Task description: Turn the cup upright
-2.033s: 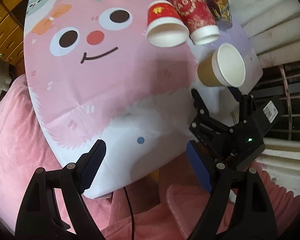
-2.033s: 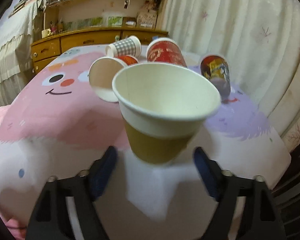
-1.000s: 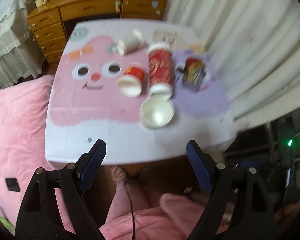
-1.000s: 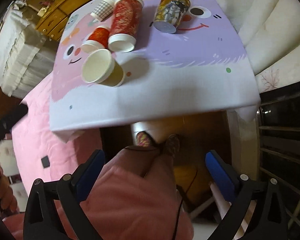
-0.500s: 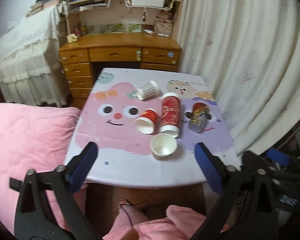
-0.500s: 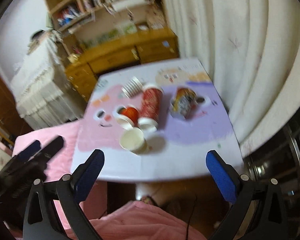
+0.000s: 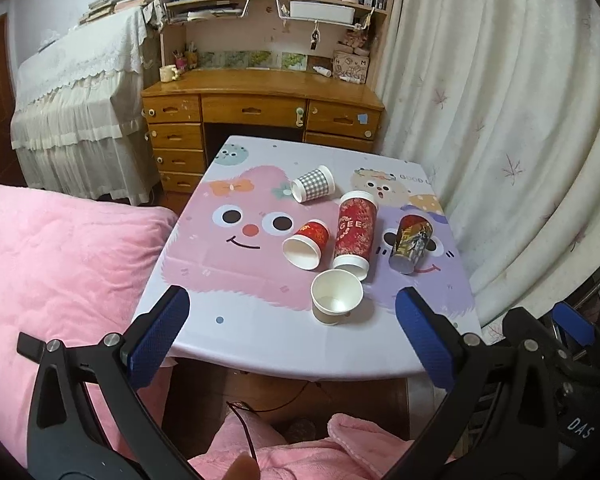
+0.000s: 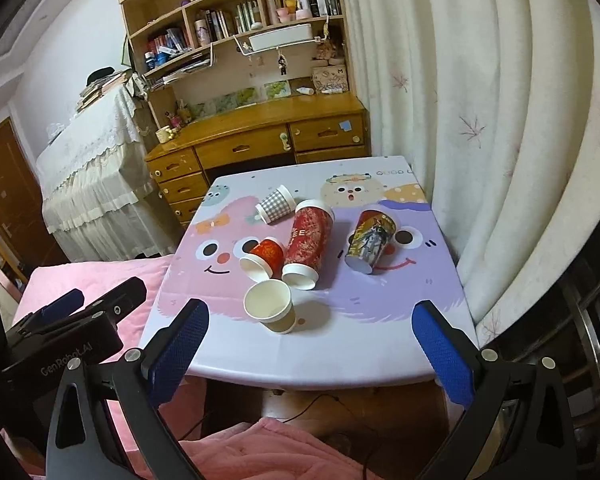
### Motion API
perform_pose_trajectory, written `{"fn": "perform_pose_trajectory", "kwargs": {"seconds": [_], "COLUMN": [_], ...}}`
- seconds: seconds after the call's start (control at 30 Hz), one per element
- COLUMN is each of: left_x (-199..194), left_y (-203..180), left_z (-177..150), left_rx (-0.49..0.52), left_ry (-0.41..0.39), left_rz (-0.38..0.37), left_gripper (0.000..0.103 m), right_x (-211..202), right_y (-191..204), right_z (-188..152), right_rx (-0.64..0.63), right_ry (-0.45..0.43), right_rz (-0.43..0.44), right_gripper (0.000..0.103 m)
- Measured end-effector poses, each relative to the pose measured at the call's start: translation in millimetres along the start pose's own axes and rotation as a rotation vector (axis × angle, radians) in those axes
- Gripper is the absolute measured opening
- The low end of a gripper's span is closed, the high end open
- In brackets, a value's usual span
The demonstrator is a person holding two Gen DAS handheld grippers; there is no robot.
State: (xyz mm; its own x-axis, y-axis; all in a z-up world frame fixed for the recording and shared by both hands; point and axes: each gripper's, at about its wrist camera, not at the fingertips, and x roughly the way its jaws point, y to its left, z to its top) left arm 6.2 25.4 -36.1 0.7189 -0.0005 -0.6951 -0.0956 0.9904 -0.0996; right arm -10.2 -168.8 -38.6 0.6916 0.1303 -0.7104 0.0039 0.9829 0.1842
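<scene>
A brown paper cup stands upright near the front edge of the small table. Behind it several cups lie on their sides: a small red cup, a tall red cup, a dark patterned cup and a checked cup. My left gripper is open and empty, held well back from the table. My right gripper is open and empty too, also held back from the table.
A pink quilt lies to the left of the table. White curtains hang to the right. A wooden desk with bookshelves stands behind the table. The other gripper's body shows at the left edge of the right wrist view.
Two seconds ago the right gripper was at the brown cup, the cup tilted between its open fingers. Both grippers have since pulled far back and up; the brown cup now stands upright.
</scene>
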Motion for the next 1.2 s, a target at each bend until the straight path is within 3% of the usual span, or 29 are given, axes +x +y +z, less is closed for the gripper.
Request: {"fn": "perform_pose_trajectory", "kwargs": {"seconds": [0.37, 1.2], "left_x": [-4, 10], "left_y": [2, -18], "left_z": [5, 10], "left_rx": [-0.019, 0.041], "left_ry": [-0.027, -0.011], "left_rz": [0.025, 0.015], "left_gripper": [0.102, 0.102], "right_x": [6, 19], "right_y": [5, -2], "right_z": [6, 10], "right_rx": [-0.029, -0.026], "right_ry": [-0.005, 0.027], "right_rz": [0.027, 0.032], "right_gripper": [0.103, 0.103]}}
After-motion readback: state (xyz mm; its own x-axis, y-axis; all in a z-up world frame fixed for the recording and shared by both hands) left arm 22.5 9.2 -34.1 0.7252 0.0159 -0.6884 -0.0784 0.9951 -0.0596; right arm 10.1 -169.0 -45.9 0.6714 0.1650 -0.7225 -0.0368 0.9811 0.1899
